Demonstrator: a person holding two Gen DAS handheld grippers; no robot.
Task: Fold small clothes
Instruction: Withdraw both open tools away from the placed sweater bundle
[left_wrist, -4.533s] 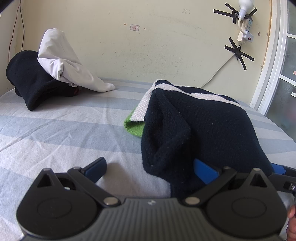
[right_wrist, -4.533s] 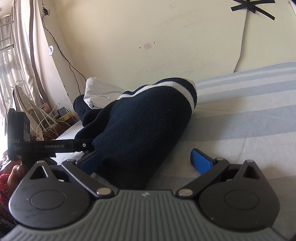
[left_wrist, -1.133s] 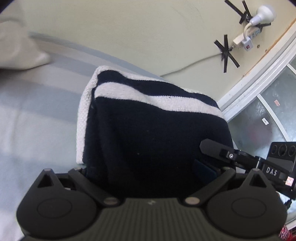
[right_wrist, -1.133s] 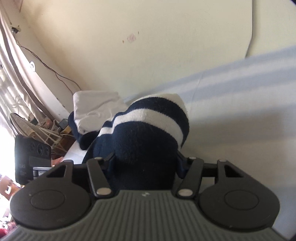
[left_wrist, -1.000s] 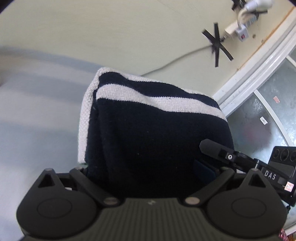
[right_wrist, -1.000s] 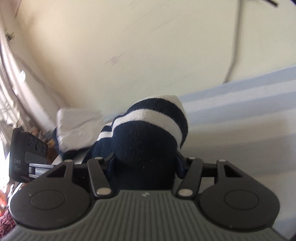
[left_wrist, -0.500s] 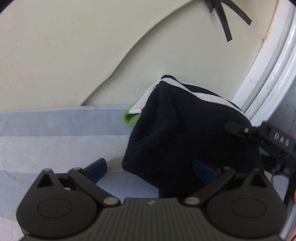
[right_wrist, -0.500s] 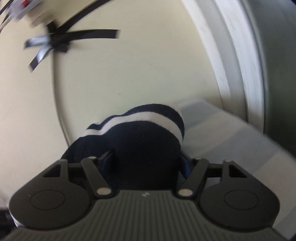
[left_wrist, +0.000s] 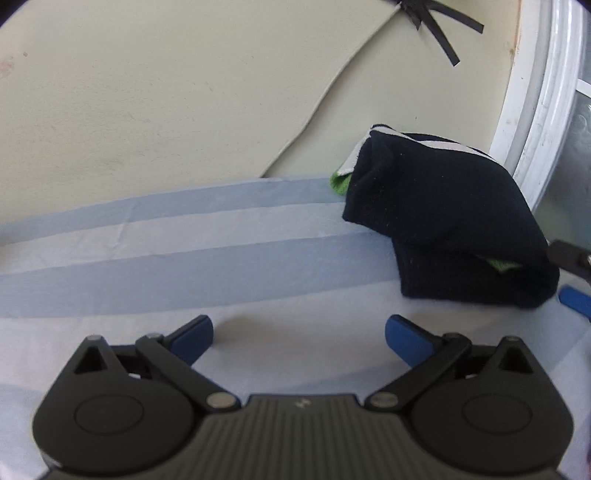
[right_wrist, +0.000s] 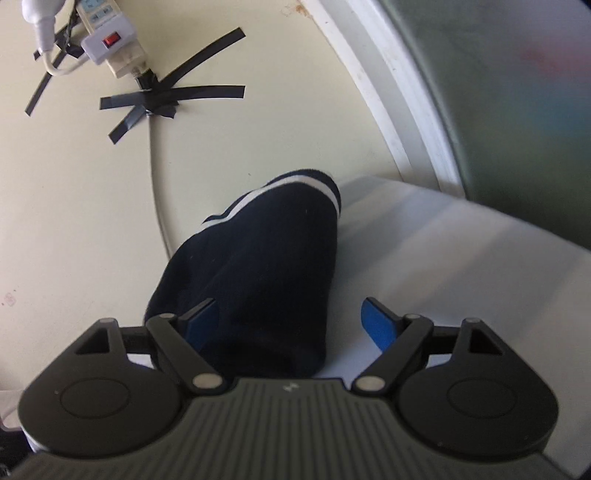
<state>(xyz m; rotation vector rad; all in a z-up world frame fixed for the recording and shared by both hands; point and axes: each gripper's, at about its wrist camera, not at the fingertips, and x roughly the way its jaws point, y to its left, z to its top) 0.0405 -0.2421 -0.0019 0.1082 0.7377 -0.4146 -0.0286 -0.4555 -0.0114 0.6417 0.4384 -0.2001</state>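
While the folded navy sweater (left_wrist: 447, 229) sits on the striped bed sheet (left_wrist: 184, 236), close to the wall and the white window frame (left_wrist: 532, 110), both grippers are open and hold nothing.

From where I stand, the left gripper (left_wrist: 299, 332) is off to one side. Its blue fingers are spread wide over bare sheet, and the sweater lies ahead of it and to its right, apart from it. The right gripper (right_wrist: 291, 325) is much nearer. Its jaws are spread too, and the near end of the sweater (right_wrist: 266, 266) lies right between them. I cannot tell if the blue pads touch the cloth, but they are not squeezing it.

The sweater is a thick bundle. Seen from the right gripper, its long side runs straight away toward the wall, with the white stripes at the far end. A bit of green cloth (left_wrist: 341, 182) peeks out at the far corner.

I think this sweater looks done. So the right gripper is the one that matters next: it would have to pull straight back to come clear without dragging the fold open.
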